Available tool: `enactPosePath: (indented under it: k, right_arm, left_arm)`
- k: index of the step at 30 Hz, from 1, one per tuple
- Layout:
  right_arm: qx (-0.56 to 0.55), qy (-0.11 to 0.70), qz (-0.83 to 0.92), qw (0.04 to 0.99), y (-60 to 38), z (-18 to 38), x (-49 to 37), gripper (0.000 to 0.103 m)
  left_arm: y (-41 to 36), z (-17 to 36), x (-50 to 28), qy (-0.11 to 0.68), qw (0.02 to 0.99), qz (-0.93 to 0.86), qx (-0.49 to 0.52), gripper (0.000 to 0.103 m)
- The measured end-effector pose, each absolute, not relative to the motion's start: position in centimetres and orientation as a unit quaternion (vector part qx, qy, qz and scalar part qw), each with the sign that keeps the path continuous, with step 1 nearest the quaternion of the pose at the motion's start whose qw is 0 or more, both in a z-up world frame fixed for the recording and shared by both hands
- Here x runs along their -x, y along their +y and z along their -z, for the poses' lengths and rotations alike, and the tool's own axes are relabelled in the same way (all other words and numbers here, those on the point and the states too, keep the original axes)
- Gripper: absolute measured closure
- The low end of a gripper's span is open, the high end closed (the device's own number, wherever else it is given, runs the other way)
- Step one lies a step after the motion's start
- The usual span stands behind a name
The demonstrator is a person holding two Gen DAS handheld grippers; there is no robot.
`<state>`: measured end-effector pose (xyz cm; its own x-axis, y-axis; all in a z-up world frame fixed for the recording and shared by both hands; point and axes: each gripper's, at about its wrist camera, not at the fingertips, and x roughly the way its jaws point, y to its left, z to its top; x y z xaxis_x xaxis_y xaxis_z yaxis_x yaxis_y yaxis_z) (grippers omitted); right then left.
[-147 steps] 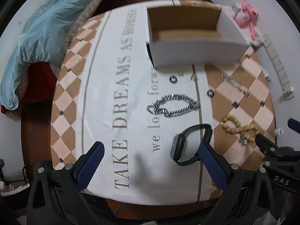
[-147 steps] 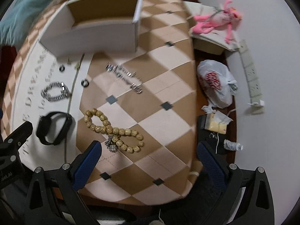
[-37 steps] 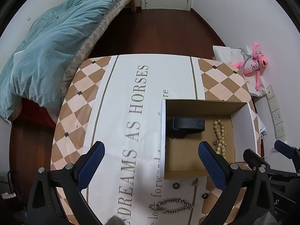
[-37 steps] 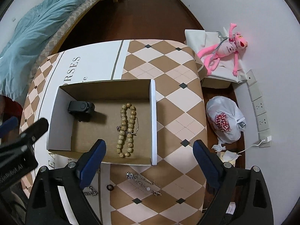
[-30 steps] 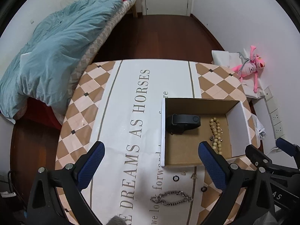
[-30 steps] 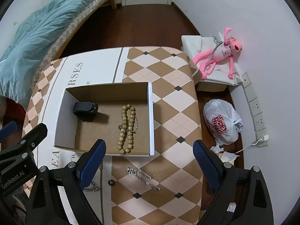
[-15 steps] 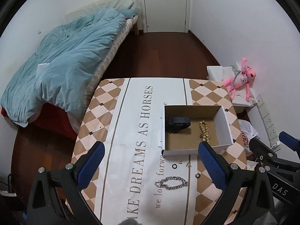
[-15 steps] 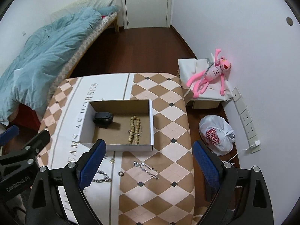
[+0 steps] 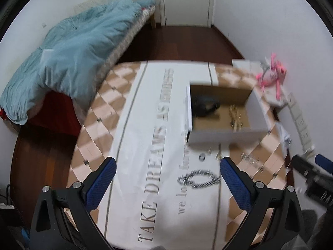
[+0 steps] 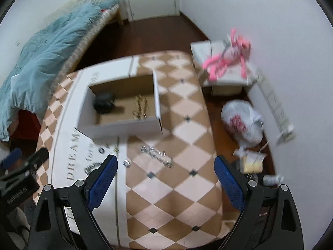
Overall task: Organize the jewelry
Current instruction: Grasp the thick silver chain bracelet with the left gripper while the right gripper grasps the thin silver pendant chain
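Note:
A white cardboard box [image 9: 226, 134] [image 10: 124, 128] stands on the table and holds a black watch [image 9: 205, 105] [image 10: 104, 103] and a wooden bead bracelet [image 9: 235, 116] [image 10: 140, 106]. A silver chain bracelet [image 9: 198, 179] [image 10: 92, 167], small rings [image 9: 201, 157] [image 10: 126, 163] and a thin silver chain [image 10: 157, 156] lie on the cloth in front of the box. My left gripper [image 9: 166, 179] is open and empty above the near table. My right gripper [image 10: 165, 176] is open and empty above the checkered cloth.
The table wears a checkered cloth [image 10: 187, 137] with a white lettered runner [image 9: 149, 145]. A bed with a blue duvet [image 9: 68, 52] is at the left. A pink plush toy [image 10: 229, 60] on a white box, a plastic bag [image 10: 242, 120] and a power strip [image 10: 274, 102] lie at the right.
Both grippers have come down and closer to the table since half a second ago; the views are blurred by motion. The watch and bead bracelet went from the table into the box earlier.

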<state>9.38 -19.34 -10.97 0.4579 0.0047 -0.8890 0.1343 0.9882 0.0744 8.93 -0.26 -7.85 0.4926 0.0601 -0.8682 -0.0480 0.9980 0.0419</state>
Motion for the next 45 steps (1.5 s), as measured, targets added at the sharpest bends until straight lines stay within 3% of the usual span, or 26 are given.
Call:
enactPosePath:
  k: [6,12,19,21,22,24,26,36,39,41,45]
  right_arm:
    - [-0.098,0.551,0.031,0.828,-20.7,17.4,-10.8,0.008]
    - [-0.041,0.560,0.017,0.827,-18.8,21.6,-13.5,0.009]
    - [0.010,0.544,0.000,0.839,-16.8,23.2,-14.5,0.045]
    - [0.019,0.535,-0.007,0.845,-16.3,22.9,-14.3,0.084]
    - [0.026,0.536,-0.006,0.844,-16.1,22.9,-14.3,0.090]
    - [0.024,0.538,-0.012,0.842,-15.9,22.8,-14.0,0.091]
    - [0.008,0.532,-0.020,0.846,-16.3,22.1,-13.4,0.103]
    - [-0.112,0.547,-0.037,0.829,-20.0,21.4,-9.3,0.103]
    - [-0.141,0.546,-0.041,0.825,-20.7,21.4,-8.1,0.103]
    - [-0.154,0.545,-0.041,0.823,-21.0,21.4,-7.7,0.103]
    - [-0.165,0.547,-0.038,0.820,-21.3,21.6,-7.3,0.103]
  left_arm:
    - [0.5,13.3,-8.8,0.548,0.836,-0.030,-0.018,0.002]
    - [1.1,16.3,-9.3,0.570,0.821,-0.039,-0.019,0.002]
    - [0.9,18.0,-9.1,0.581,0.813,-0.031,-0.020,0.002]
    - [0.6,18.2,-8.9,0.584,0.811,-0.024,-0.016,0.002]
    - [0.4,18.1,-8.8,0.584,0.812,-0.021,-0.014,0.002]
    - [-0.3,17.9,-8.5,0.582,0.813,-0.004,-0.006,0.002]
    - [-1.5,17.4,-8.1,0.576,0.817,0.015,-0.008,0.002]
    - [-7.3,17.7,-8.4,0.563,0.822,0.063,-0.051,0.008]
    - [-8.1,17.9,-8.6,0.563,0.822,0.065,-0.058,0.029]
    - [-8.6,18.3,-8.7,0.566,0.819,0.067,-0.062,0.036]
    - [-9.0,18.4,-9.3,0.562,0.821,0.078,-0.061,0.068]
